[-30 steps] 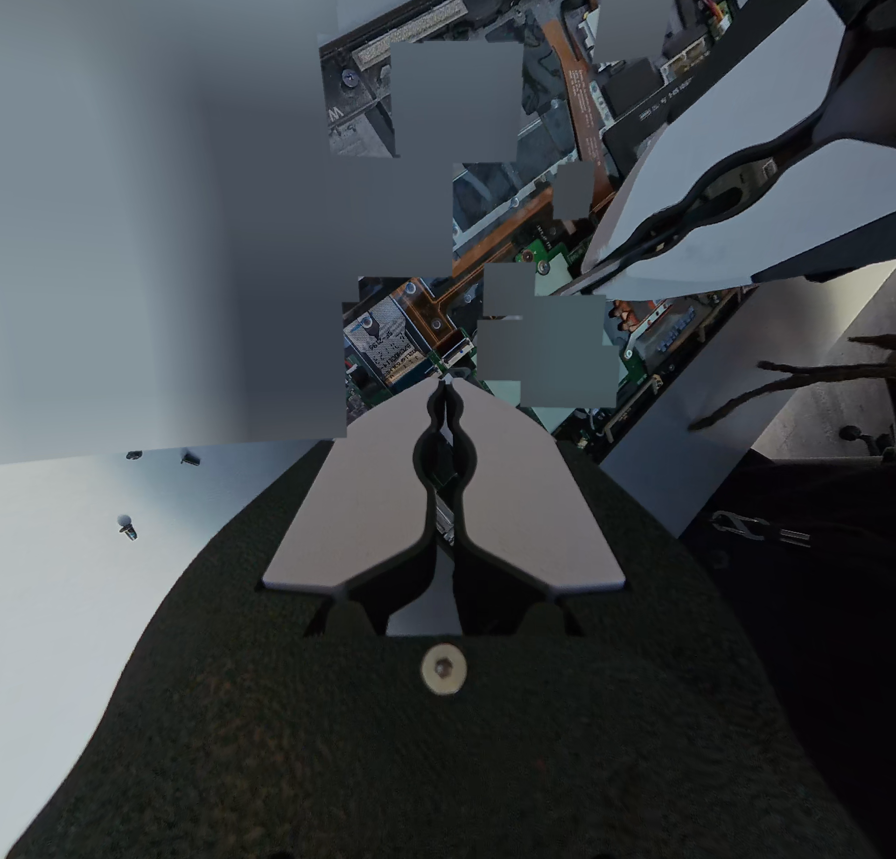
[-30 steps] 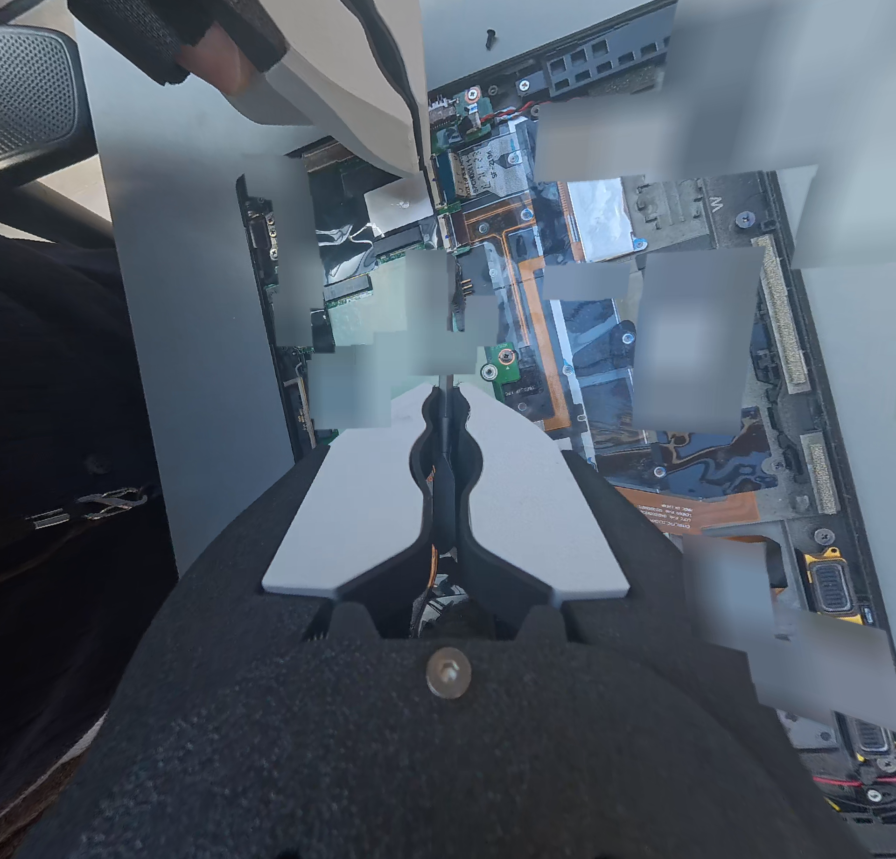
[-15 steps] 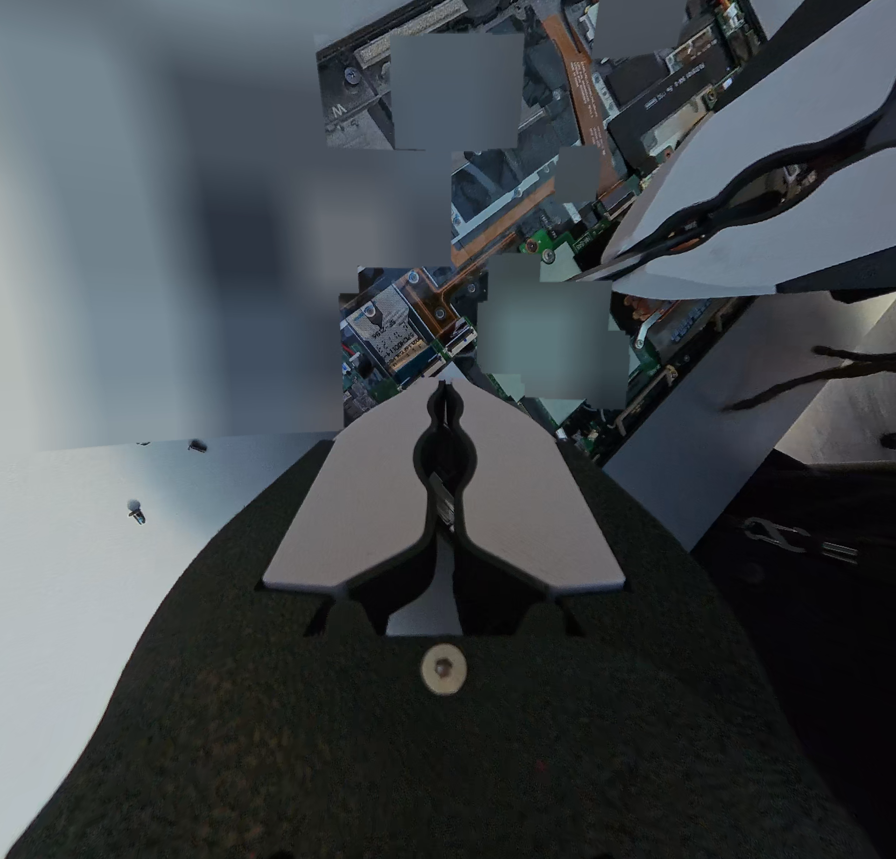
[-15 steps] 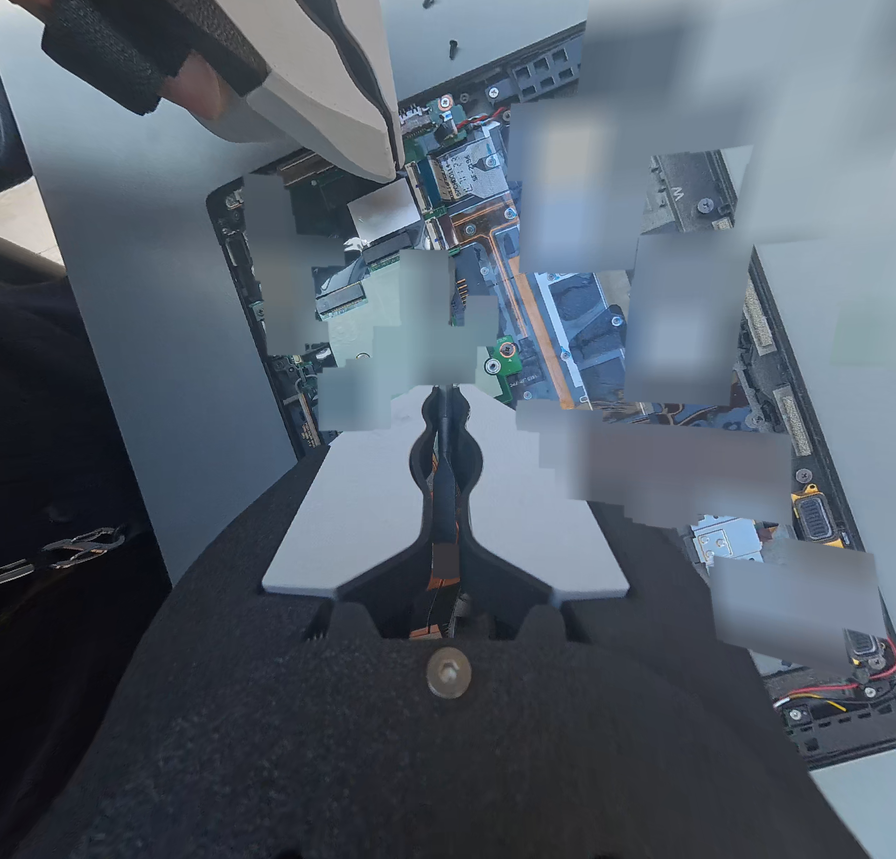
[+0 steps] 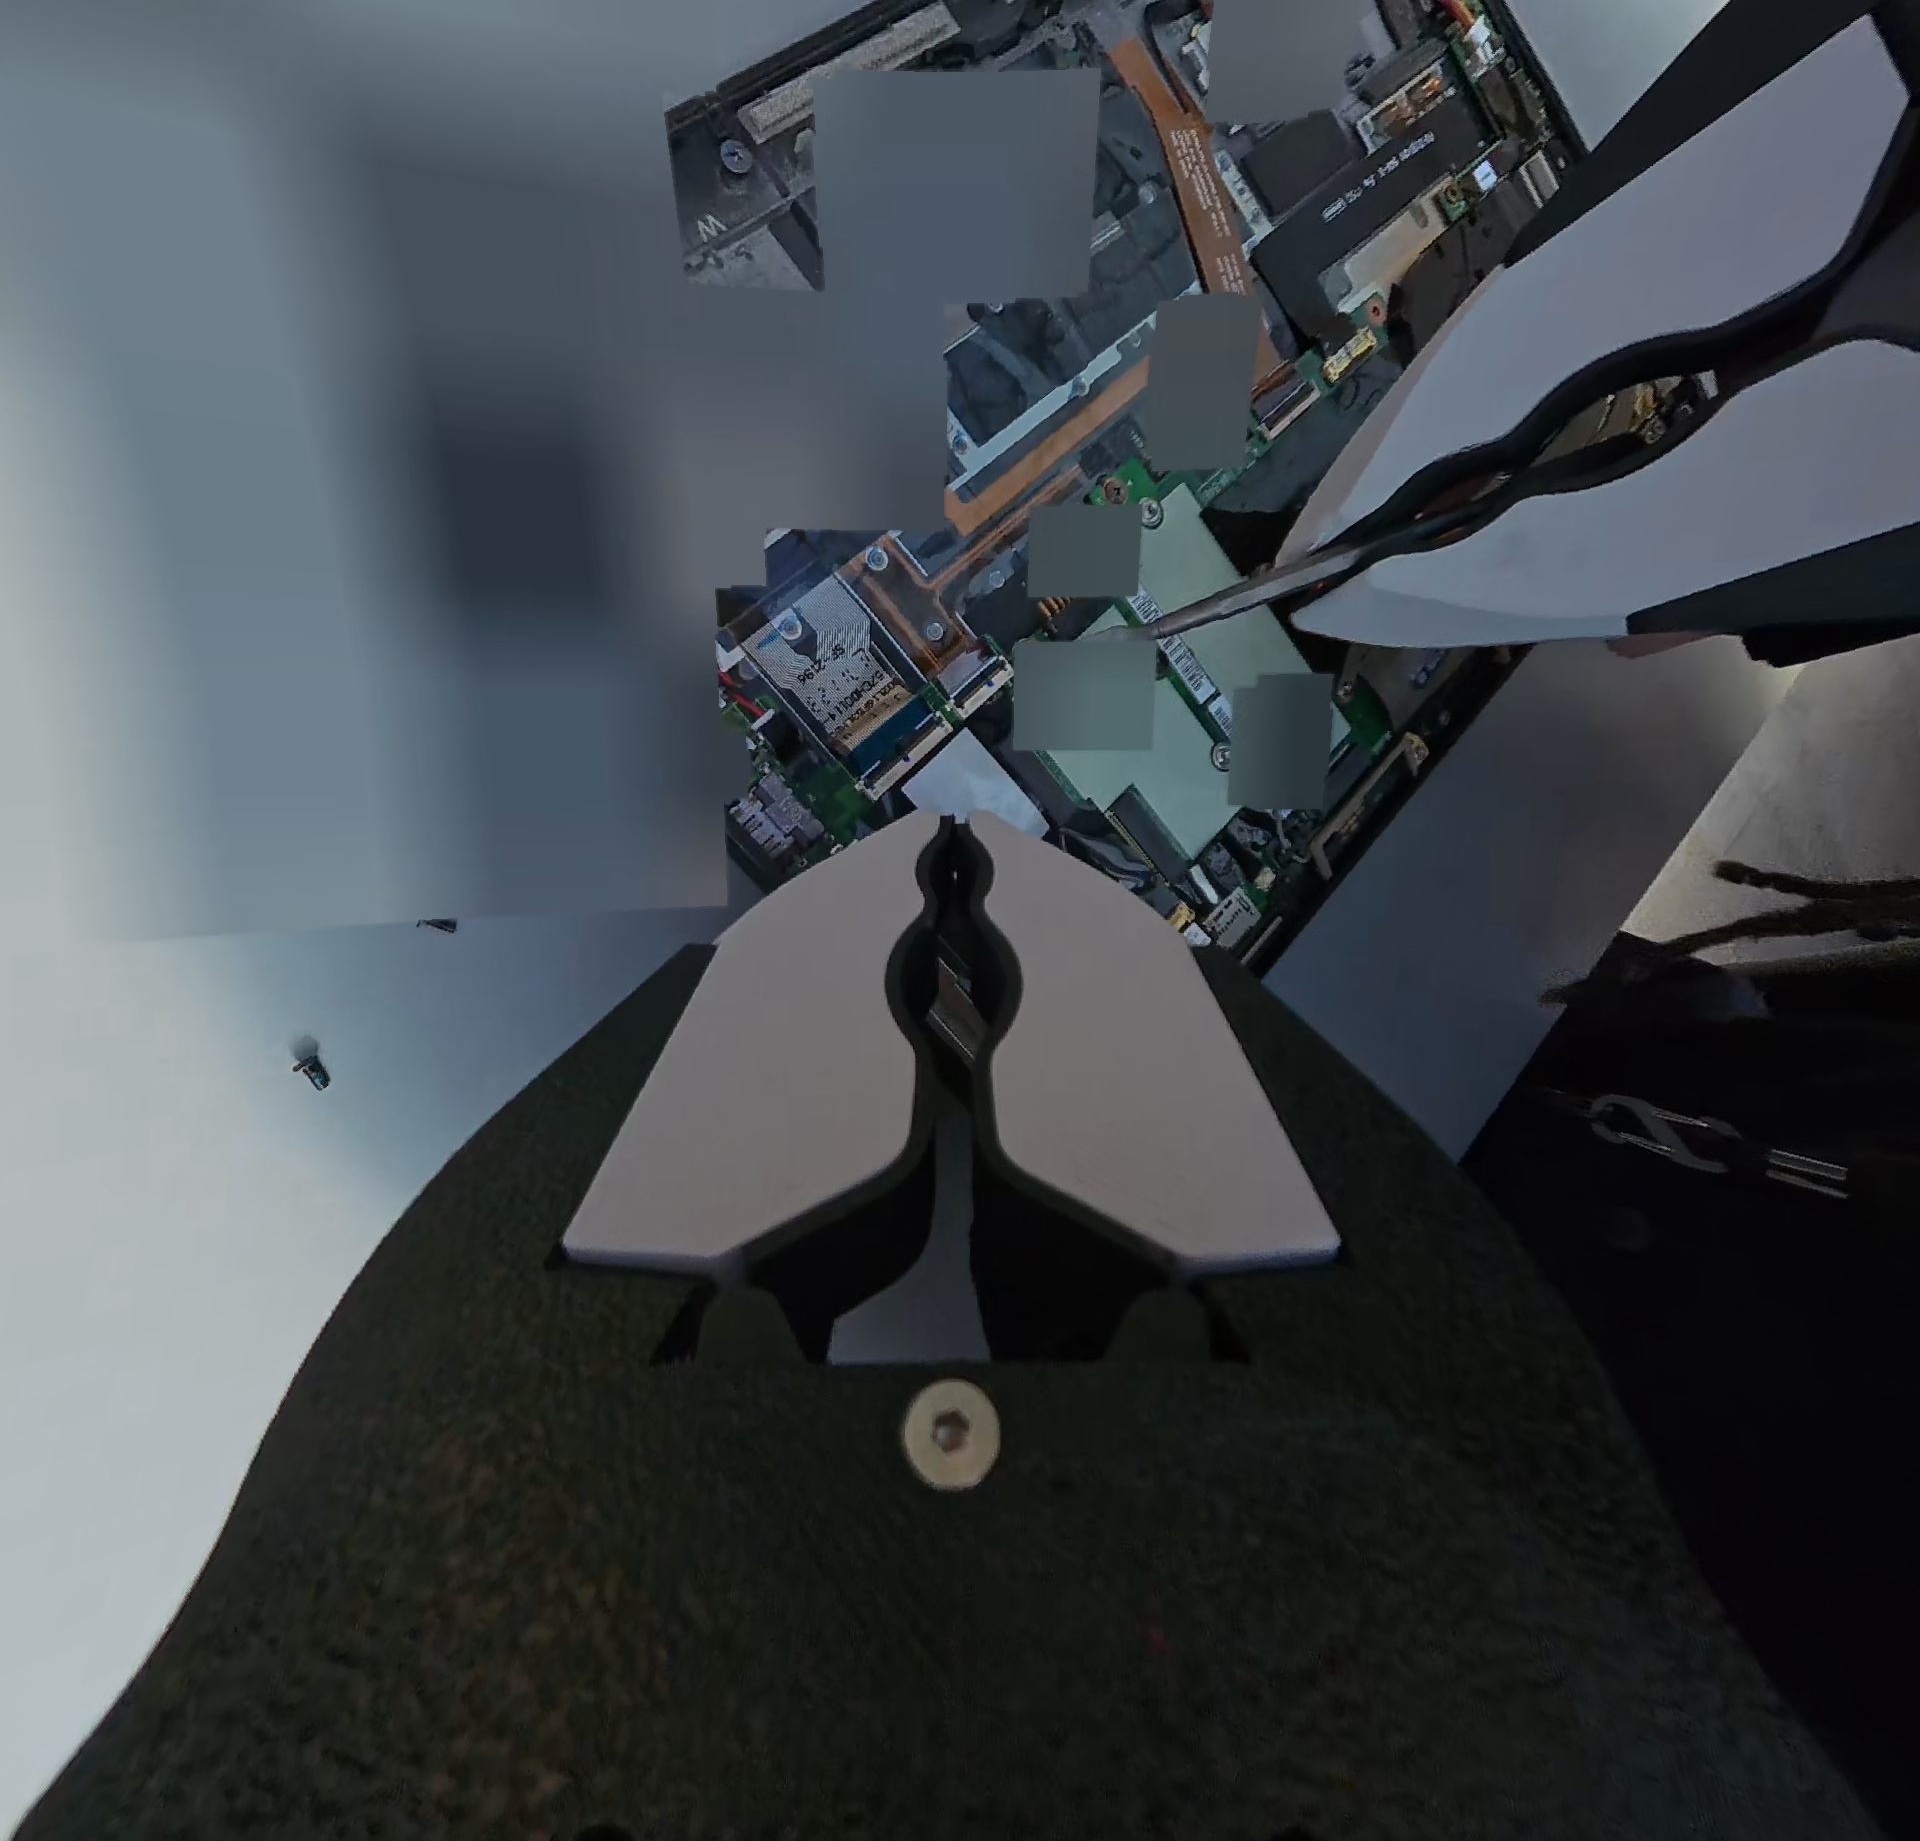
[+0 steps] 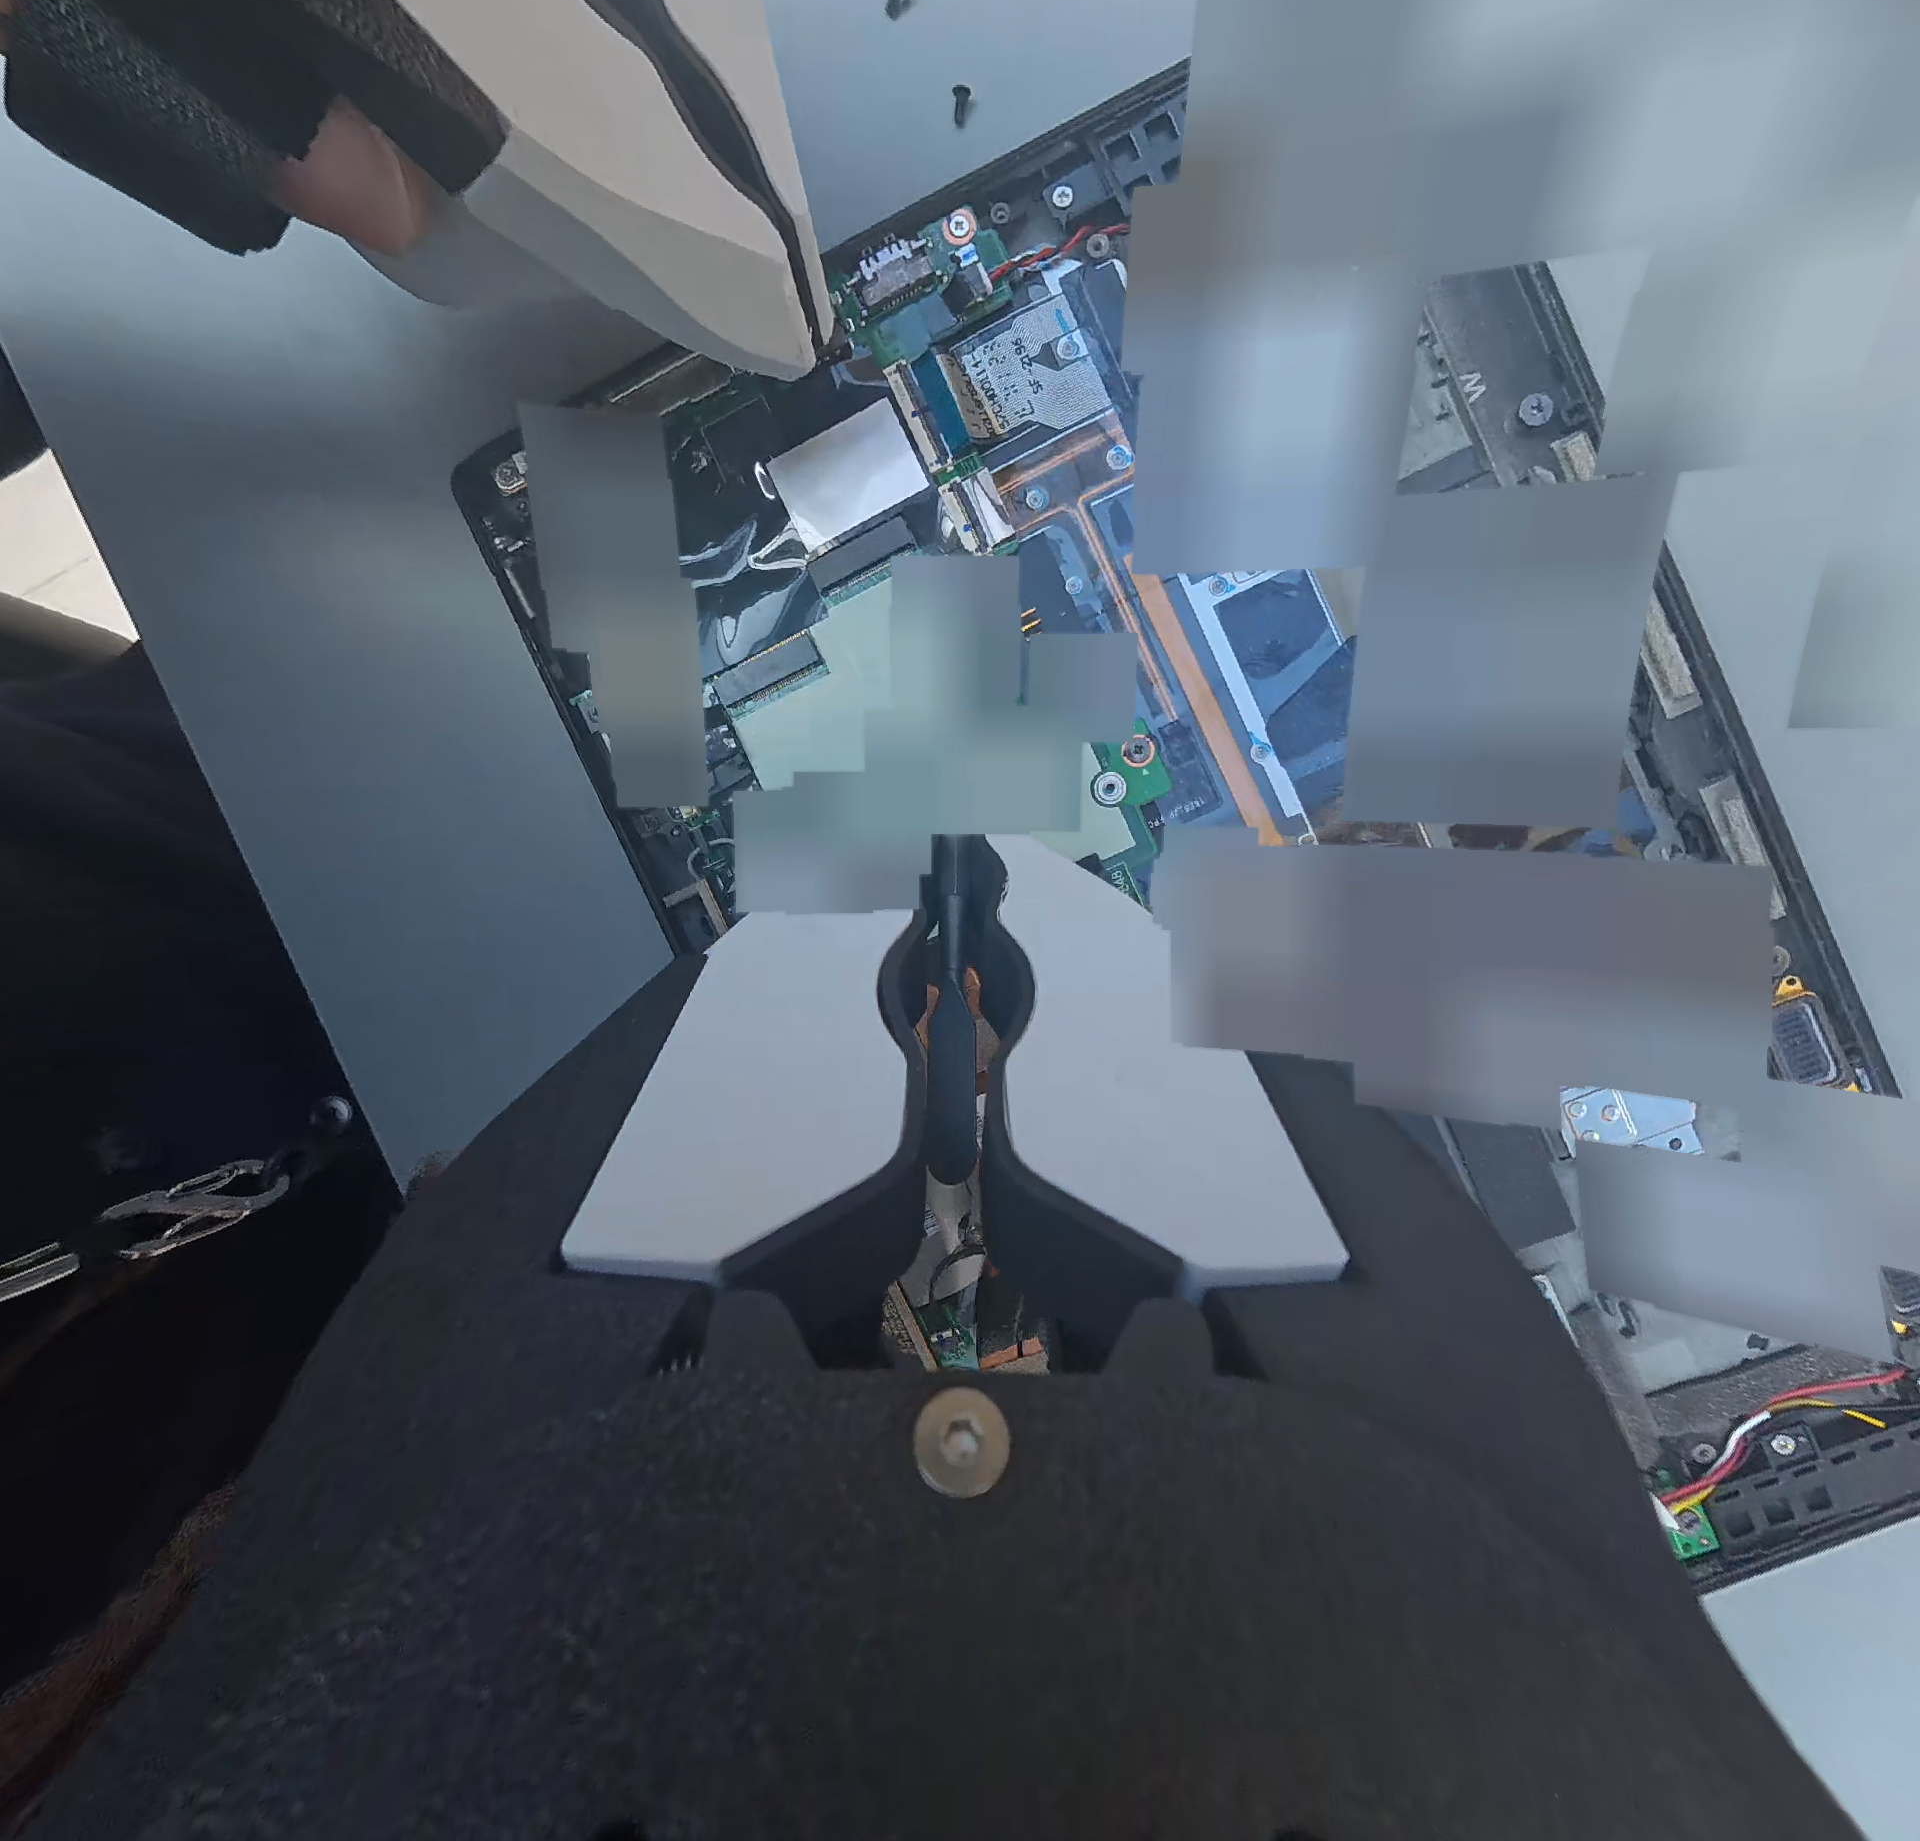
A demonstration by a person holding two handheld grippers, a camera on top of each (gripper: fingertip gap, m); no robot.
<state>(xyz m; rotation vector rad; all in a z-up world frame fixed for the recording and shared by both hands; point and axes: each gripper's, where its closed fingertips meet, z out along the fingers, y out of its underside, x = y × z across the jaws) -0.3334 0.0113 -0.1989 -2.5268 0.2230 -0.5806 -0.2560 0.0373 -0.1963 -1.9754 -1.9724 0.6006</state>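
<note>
An opened laptop (image 5: 1039,441) lies on a pale table with its circuit boards and copper heat pipe bare. My left gripper (image 5: 948,825) is shut with nothing seen in it, its tips over the laptop's near edge beside a silver foil patch (image 5: 971,783). It also shows in the right wrist view (image 6: 821,347). My right gripper (image 6: 956,846) is shut on a slim black tool (image 6: 951,1064). In the left wrist view the right gripper (image 5: 1309,586) points the tool's metal tip (image 5: 1195,615) onto a pale green board (image 5: 1184,752).
Small loose screws (image 5: 312,1069) lie on the pale table (image 5: 156,1220) left of the laptop, and also show in the right wrist view (image 6: 961,106). A person in dark clothing (image 6: 156,1064) is at the table's edge. A fingertip (image 6: 353,181) shows on the left gripper. The gap from one gripper's tips to the other's is roughly 9 centimetres.
Both grippers stay shut. The views shifted a little over the laptop, and the tool's tip now shows reaching onto the pale green board.
</note>
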